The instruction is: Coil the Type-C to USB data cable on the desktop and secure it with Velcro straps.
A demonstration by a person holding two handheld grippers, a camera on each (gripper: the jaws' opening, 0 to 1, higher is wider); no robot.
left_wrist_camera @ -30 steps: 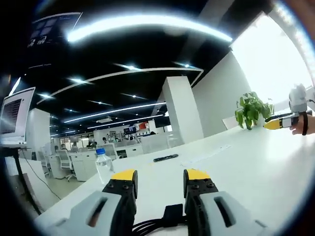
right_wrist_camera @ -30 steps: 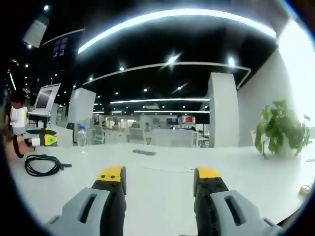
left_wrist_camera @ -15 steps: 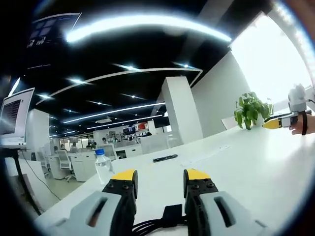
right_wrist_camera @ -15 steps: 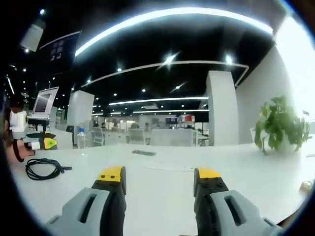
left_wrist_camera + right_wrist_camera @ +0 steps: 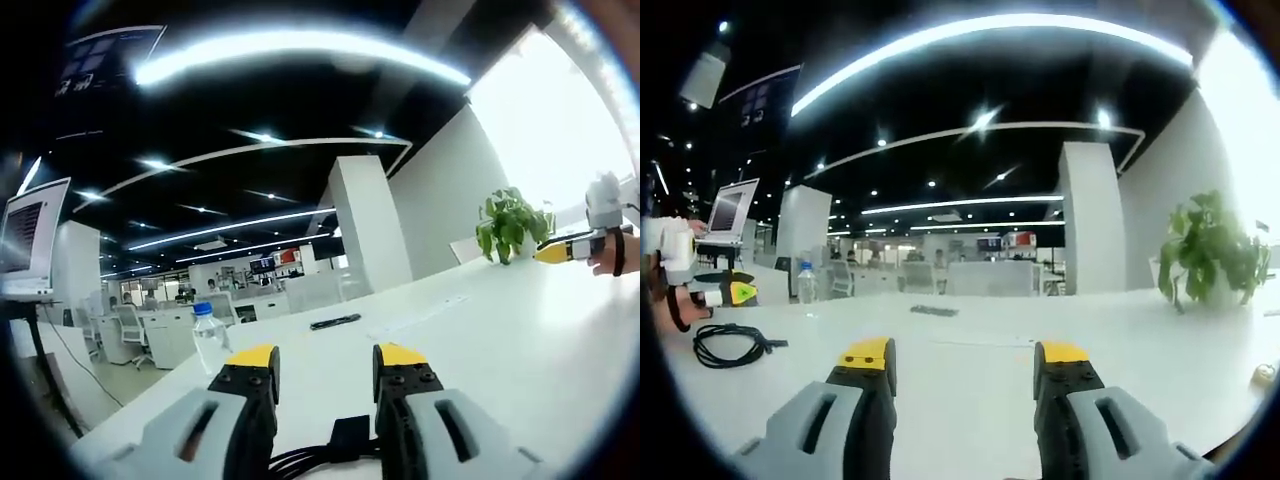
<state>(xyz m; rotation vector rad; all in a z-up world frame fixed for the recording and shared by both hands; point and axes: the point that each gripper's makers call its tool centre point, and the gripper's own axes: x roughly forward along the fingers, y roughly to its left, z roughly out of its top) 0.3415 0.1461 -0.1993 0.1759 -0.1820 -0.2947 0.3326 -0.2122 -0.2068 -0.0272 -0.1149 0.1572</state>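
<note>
The black data cable (image 5: 728, 342) lies loosely coiled on the white desk at the far left of the right gripper view. In the left gripper view part of the cable (image 5: 335, 447) and its black plug lie low between the jaws. My left gripper (image 5: 325, 362) is open just above the cable; it also appears as a yellow-tipped gripper (image 5: 728, 291) held by a hand beside the coil. My right gripper (image 5: 965, 358) is open over bare desk, far from the cable, and appears at the right edge as a yellow-tipped gripper (image 5: 565, 248).
A clear water bottle (image 5: 209, 337) stands at the desk's left end. A flat black object (image 5: 336, 321) lies further along the white desk (image 5: 520, 330). A potted plant (image 5: 512, 222) stands at the far right, and a laptop (image 5: 729, 207) on a stand beyond the left end.
The left gripper view has not changed. The right gripper view has shifted slightly, so the cable and the other gripper sit a little further left and lower.
</note>
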